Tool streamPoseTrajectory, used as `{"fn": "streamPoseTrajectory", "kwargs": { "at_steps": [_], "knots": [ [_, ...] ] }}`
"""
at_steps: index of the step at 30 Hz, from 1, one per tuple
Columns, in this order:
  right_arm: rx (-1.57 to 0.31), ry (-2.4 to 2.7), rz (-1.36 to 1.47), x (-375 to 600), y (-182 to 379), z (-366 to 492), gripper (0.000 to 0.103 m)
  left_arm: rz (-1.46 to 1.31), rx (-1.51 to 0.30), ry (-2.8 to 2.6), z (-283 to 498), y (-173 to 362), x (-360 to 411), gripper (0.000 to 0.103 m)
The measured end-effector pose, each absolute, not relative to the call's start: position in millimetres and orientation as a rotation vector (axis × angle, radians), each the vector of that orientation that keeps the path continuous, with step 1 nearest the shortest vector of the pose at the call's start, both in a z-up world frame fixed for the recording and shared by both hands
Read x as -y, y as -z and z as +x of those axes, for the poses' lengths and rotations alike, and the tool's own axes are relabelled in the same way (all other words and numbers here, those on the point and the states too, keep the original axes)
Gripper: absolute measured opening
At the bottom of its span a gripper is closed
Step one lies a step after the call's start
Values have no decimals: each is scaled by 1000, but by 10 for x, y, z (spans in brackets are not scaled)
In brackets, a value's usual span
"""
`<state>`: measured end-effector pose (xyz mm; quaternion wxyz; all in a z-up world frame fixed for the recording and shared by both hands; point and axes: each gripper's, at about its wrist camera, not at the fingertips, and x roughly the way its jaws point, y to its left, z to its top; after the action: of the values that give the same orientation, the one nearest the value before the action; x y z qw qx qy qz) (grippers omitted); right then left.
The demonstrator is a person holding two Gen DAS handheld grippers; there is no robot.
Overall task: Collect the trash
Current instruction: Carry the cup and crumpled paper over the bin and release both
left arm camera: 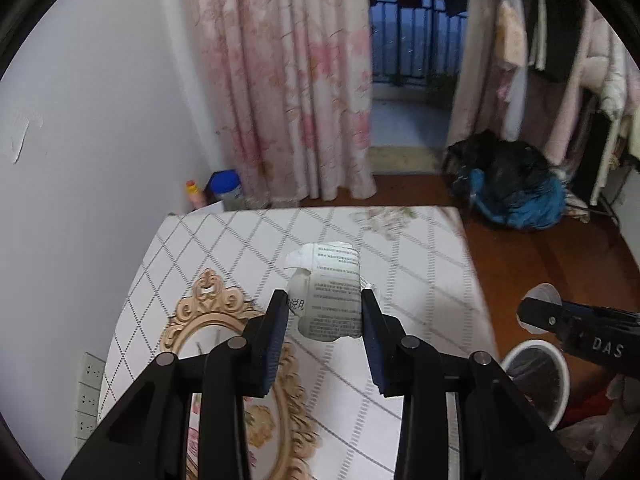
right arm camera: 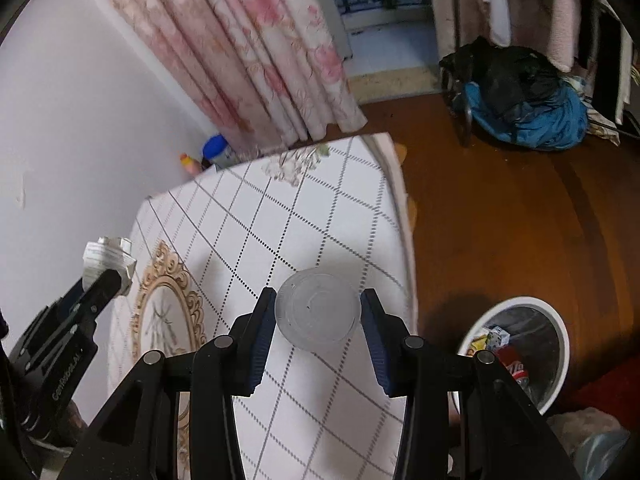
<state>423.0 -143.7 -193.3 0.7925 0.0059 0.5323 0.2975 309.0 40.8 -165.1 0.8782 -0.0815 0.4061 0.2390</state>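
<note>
White letters "DAS" stand on the black right gripper (left arm camera: 532, 312). The crumpled printed paper (left arm camera: 334, 300) between the left gripper (left arm camera: 325, 312) pads carries small text, too fine to read.

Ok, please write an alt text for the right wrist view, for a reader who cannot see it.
The right gripper holds a clear plastic cup above a table with a checked cloth. On the floor to the right stands a white trash bin with litter inside; at left, the left gripper holds crumpled paper.
</note>
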Motion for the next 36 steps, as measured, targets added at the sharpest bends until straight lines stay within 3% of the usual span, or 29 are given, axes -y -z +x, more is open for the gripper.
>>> {"fn": "streamPoseTrajectory", "kwargs": {
  "at_steps": [8,13,25,36],
  "knots": [
    [-1094,-547,77,2503,1569,4173,45,-169,-826,-335,3191,1406,414,32],
    [-1122,-437,98,3229,1719,4232,45,-195,-886,-215,3451,1589,977,32],
    [-1358,-242,148,4336,3159,4637,45,-255,-1179,-28,4248,2858,1875,33],
    [-1495,-125,219,4629,4148,4941,45,-225,-1342,54,4734,3470,2187,37]
  ]
}}
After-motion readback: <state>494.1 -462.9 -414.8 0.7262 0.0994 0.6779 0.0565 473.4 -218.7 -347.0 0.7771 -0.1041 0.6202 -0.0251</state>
